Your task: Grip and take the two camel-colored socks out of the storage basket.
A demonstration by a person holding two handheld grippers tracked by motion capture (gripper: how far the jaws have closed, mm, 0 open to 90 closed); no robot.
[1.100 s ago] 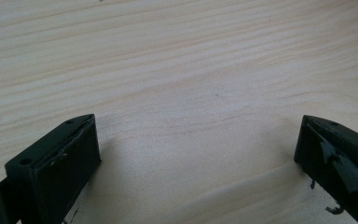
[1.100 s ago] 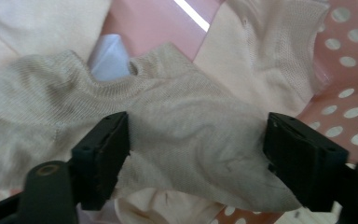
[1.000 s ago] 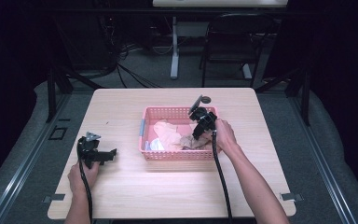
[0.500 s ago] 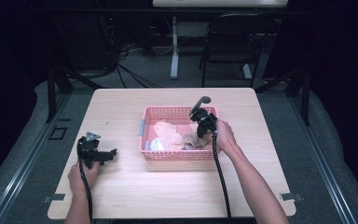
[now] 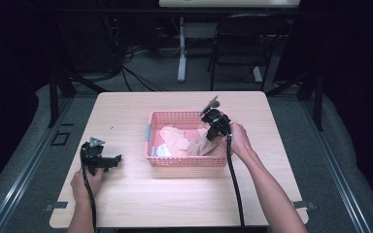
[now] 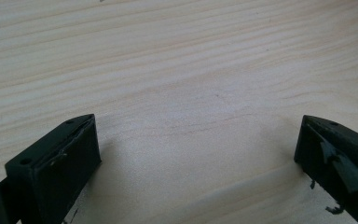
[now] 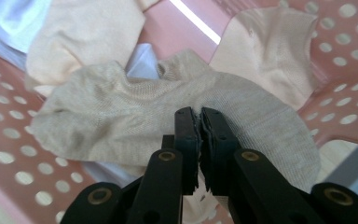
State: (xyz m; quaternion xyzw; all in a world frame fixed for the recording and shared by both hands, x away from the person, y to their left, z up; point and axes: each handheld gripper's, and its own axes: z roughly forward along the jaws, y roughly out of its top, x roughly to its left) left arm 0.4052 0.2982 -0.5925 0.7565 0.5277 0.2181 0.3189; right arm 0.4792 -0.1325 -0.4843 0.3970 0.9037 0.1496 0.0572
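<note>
Right hand-held gripper (image 7: pixel 199 122) closed, beige sock (image 7: pixel 121 121) pinched, lifted

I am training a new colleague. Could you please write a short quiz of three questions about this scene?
1. True or false: the right gripper is shut on the beige sock.
2. What holds the socks? A) pink basket B) a metal tray C) a cardboard box
3. Fill in: the left gripper rests on the wooden ____, jaws open.

Key: 1 true; 2 A; 3 table.
</note>
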